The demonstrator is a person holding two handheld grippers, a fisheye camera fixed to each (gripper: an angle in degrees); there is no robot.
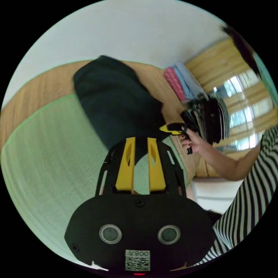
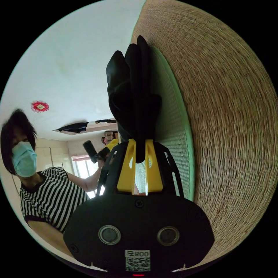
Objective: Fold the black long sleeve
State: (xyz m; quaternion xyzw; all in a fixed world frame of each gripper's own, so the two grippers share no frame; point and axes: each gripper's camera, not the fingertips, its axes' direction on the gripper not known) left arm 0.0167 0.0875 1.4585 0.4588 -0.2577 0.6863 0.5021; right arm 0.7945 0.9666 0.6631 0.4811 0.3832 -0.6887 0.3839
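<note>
The black long sleeve lies bunched on the pale green mat, which covers a woven straw surface; one edge of the garment spills past the mat's border onto the straw. In the left gripper view, the left hand-held gripper has its yellow jaws close together with a strip of the black cloth caught between them, so it looks clamped on the near edge of the garment. Just beside the long sleeve, the right hand-held gripper is held in a hand, its yellow tip against the garment's edge.

In the right gripper view that same hand-held gripper has its jaws drawn in on a fold of the black long sleeve, which rises in a thick dark bundle beyond them, with the mat and straw behind it. The other hand-held gripper shows small past the garment; I cannot make out its jaws there.

Beyond the long sleeve sits a stack of folded clothes, pink and light blue, and a darker heap too blurred to sort out. Each device carries a small square code sticker with characters I will not read off. A person in a striped shirt is cut off at the view's edge.
</note>
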